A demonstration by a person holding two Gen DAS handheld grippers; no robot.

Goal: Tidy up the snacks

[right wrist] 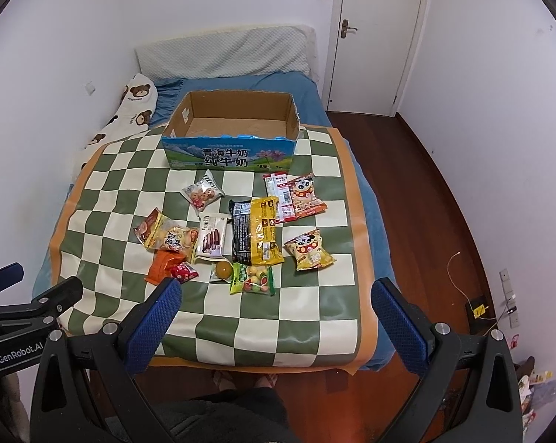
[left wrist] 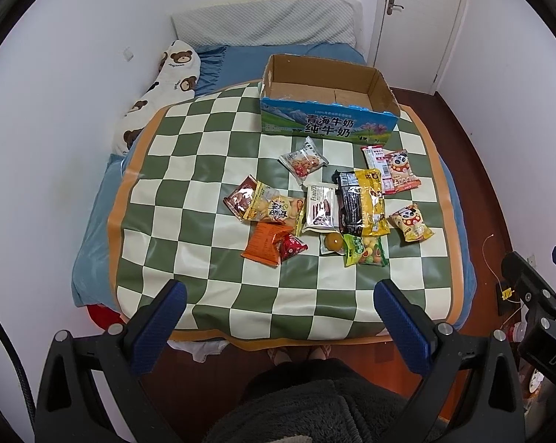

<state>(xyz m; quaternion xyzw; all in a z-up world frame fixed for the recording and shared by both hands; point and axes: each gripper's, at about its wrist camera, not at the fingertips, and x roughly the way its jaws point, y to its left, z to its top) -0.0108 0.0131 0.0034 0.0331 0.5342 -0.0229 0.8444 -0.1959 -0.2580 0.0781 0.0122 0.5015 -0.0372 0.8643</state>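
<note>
Both my claws, left claw [left wrist: 278, 317] and right claw [right wrist: 276, 315], gape wide, holding nothing. The snacks [right wrist: 241, 236] lie ahead of them, on the near side of the milk box [right wrist: 230, 147] (it's empty). The green packet [right wrist: 252, 278] is nearest, likelier my right's.

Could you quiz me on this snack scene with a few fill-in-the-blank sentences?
1. The cardboard box on the checkered mat holds ____ snacks so far.
2. Both the left gripper and the right gripper have their jaws ____.
3. The two panda packets lie toward the ____ side of the pile.
4. The door behind the bed is ____.

Missing words: no; open; right; closed
</note>
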